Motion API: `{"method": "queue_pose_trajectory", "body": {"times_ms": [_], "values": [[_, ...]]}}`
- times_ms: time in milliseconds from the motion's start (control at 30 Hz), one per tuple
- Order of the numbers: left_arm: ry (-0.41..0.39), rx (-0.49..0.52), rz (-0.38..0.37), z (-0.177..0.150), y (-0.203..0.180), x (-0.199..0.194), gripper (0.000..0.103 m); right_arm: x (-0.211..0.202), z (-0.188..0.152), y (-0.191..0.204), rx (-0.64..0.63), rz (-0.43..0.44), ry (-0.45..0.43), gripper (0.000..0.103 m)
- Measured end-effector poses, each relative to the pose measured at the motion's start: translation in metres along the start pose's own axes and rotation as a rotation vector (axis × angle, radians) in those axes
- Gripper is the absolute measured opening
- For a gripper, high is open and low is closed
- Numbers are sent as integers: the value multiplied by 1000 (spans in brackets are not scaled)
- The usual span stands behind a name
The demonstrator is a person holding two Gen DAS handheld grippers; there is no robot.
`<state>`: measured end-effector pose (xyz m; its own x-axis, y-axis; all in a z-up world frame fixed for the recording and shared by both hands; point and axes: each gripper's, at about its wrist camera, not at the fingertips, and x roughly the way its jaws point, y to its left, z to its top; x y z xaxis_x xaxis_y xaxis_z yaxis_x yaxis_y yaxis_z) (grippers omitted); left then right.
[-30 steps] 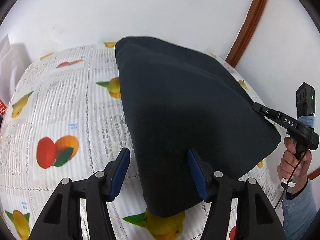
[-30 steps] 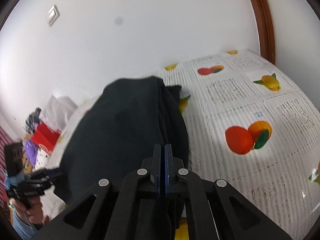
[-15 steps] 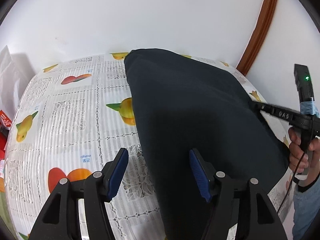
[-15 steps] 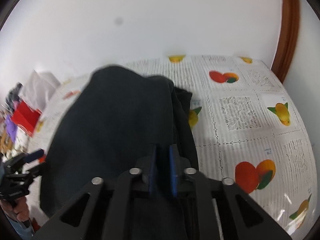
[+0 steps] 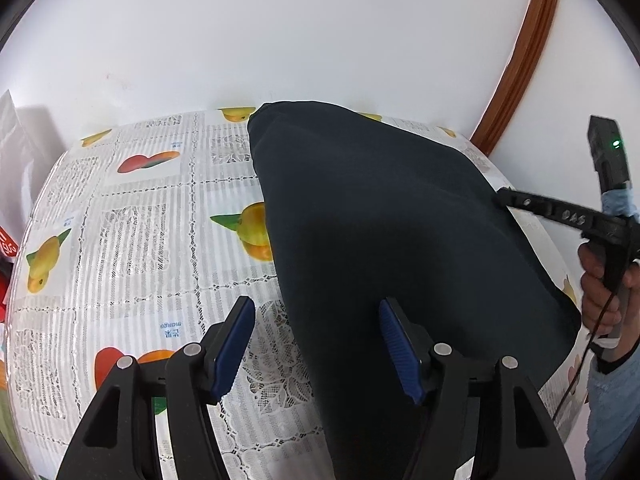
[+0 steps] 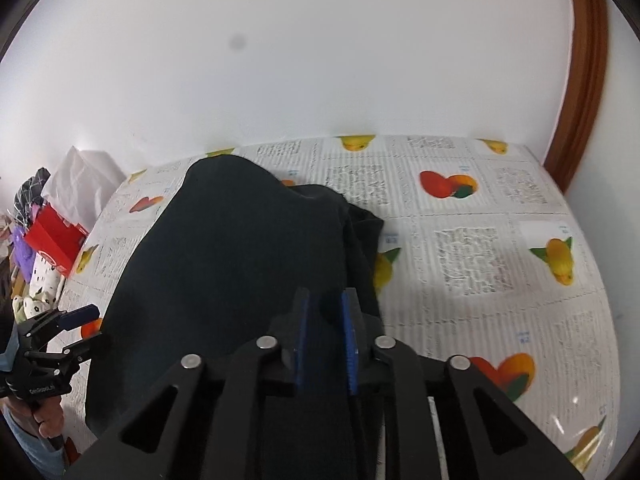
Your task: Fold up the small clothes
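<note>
Since the earlier frame, the right gripper (image 6: pixel 324 332) has parted its jaws slightly around the cloth (image 5: pixel 392 248) (dark, mid-frame), which lies on the tablecloth (image 5: pixel 132 240). Left gripper (image 5: pixel 316 344), lower centre, gapes wide, its right finger over the cloth's edge.

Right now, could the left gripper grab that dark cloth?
Probably yes. The left gripper is open, and the dark garment lies on the tablecloth right at its fingers, with nothing between them.

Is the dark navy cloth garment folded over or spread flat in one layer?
Folded over. On the dark navy cloth garment, an upper layer covers a lower layer whose edge shows at its right.
</note>
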<state>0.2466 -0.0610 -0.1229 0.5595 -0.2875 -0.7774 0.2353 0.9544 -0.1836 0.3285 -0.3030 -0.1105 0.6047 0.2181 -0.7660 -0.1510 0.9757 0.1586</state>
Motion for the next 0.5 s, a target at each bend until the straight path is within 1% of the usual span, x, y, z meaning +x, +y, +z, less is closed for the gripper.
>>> {"method": "queue_pose_trajectory", "body": {"times_ms": [33,67,100,133,167,333,367,433,500], "values": [[0,1,2,0,0,0,63,7,-1,2,-12,-13,13,16],[-1,3,4,-1,-1,0,63,13,-2,3,-15,-33,26,12],[-1,3,6,-1,-1,0,63,17,-4,2,-14,-61,33,4],[1,2,8,-2,-1,-1,63,20,-8,0,-6,-98,31,4],[3,4,11,-3,-2,-2,63,18,-12,-3,6,-102,20,4],[-4,15,24,-13,-4,-13,62,-21,-35,-21,85,-58,-37,5],[-4,9,20,-15,-3,-15,62,-28,-39,-23,93,-50,-48,6],[0,-2,6,-21,-3,-18,62,-41,-50,-27,109,-23,-56,11],[4,-16,-3,-27,-2,-21,62,-51,-64,-30,121,9,-61,26]]}}
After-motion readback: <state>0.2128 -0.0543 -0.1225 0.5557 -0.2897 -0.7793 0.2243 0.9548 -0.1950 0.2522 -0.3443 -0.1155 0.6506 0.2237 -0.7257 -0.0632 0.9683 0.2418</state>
